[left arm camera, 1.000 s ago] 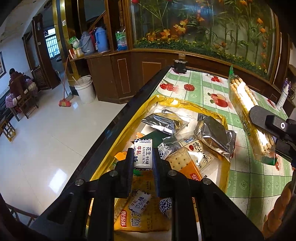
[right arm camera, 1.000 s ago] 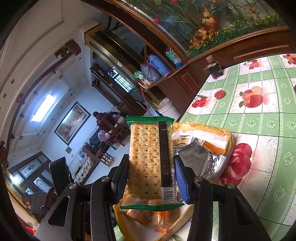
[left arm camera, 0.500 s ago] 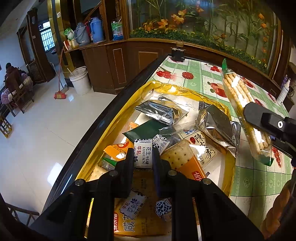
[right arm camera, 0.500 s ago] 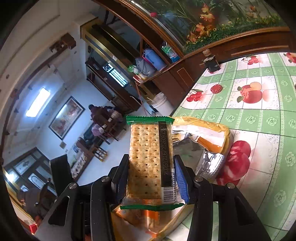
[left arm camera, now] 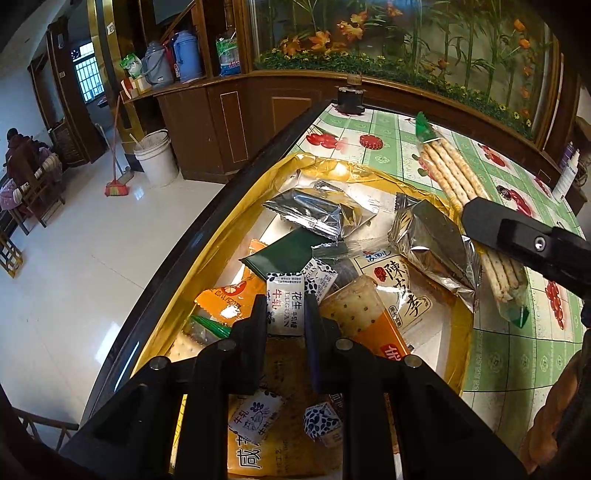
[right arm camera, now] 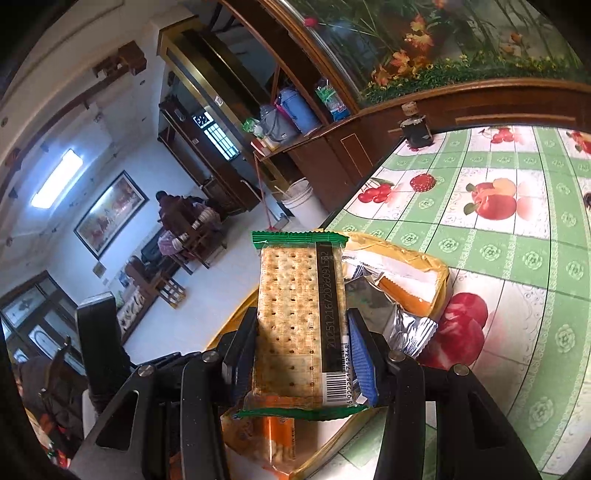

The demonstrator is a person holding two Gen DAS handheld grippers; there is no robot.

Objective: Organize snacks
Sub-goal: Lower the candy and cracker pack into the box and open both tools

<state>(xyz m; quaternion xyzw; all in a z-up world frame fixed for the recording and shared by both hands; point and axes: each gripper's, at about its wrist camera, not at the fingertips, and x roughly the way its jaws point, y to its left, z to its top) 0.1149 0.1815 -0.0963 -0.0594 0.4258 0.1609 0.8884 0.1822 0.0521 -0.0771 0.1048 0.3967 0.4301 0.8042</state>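
Both grippers carry a snack above the yellow tray (left arm camera: 207,254). Clamped tight on a small white candy packet (left arm camera: 285,308) with dark print, the left gripper (left arm camera: 286,314) hangs over the near end of the tray, its jaws almost together around the little wrapper. The right gripper (right arm camera: 301,347) has its jaws part-way apart and pressed on both long edges of a clear cracker pack (right arm camera: 301,314) with green ends – a barcode strip runs down one side – and in the left wrist view that same pack (left arm camera: 461,195) shows edge-on over the tray's far right side. Inside the tray lie silver foil bags (left arm camera: 436,243), a dark green sachet (left arm camera: 284,253), orange packets (left arm camera: 225,302) and more crackers in a loose heap. Its base rests on a table covered with a green-and-white checked oilcloth (right arm camera: 517,258) printed with apples, cherries and strawberries, and the tray sits close to the table's dark edge (left arm camera: 192,258). Beyond is a glossy white tiled floor (left arm camera: 74,277), a white bucket (left arm camera: 157,157) and a broom (left arm camera: 116,184) by brown wooden cabinets, flasks on a counter, and a large glass case of artificial flowers (left arm camera: 406,33) behind the table – a person (right arm camera: 173,214) sits at the far side of the room under a framed picture.
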